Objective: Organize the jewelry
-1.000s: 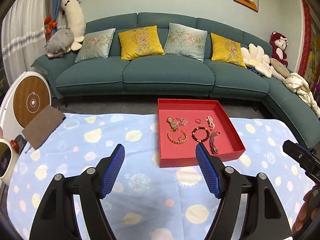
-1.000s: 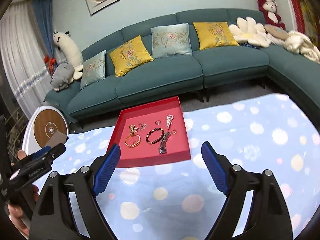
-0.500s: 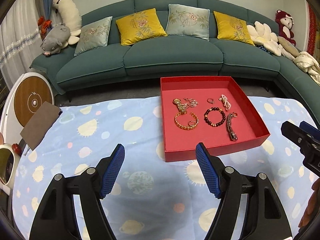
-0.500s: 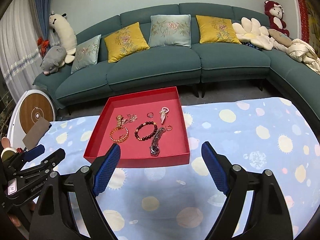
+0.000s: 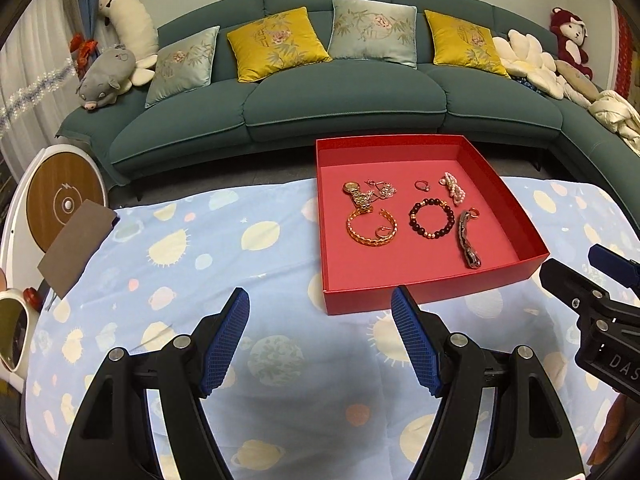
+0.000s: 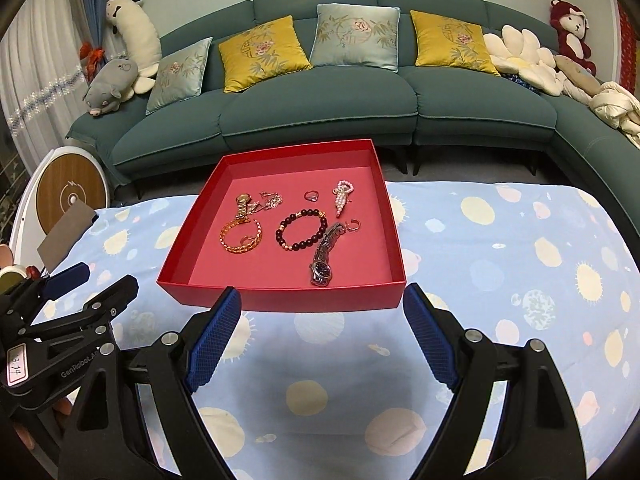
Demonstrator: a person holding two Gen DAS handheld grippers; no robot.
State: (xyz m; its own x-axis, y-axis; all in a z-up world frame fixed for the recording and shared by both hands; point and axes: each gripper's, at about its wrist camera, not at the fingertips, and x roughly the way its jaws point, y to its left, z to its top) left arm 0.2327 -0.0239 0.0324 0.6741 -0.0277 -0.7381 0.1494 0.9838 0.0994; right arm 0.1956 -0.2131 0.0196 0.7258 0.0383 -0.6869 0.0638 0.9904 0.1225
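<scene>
Right wrist view has the right gripper (image 6: 320, 340) with its blue-padded jaws spread wide and empty, hovering above the pale blue planet-print cloth (image 6: 500, 264) that covers the surface, just short of the near wall of the shallow red cardboard tray (image 6: 288, 300). From the left wrist view the left gripper (image 5: 320, 340) is the same: jaws wide, nothing between them, its right finger close to the tray's near left corner.

All the jewellery lies inside the tray. Nearest the right jaws is a silver metal wristwatch (image 6: 325, 254) with a dark dial, its band running back toward a small rose-gold open ring (image 6: 353, 225). Next to it sits a dark bead bracelet (image 6: 303, 230), then a gold chain-link bangle (image 6: 241, 236) touching a gold wristwatch (image 6: 243, 205) and a tangle of fine chain (image 6: 272, 200). Farther back are a small silver ring (image 6: 311, 196) and a white pearl hair clip (image 6: 343, 197).

The risks are mostly about crowding (the pieces lie close together). Wide jaws coming down on the silver watch could catch the rose-gold ring or drag the beads. The gold bangle, gold watch and chain look likely to lift as one knot. The light tray may slide on the loose cloth if a finger bumps its wall, and the two grippers, already near each other, could collide over it.
</scene>
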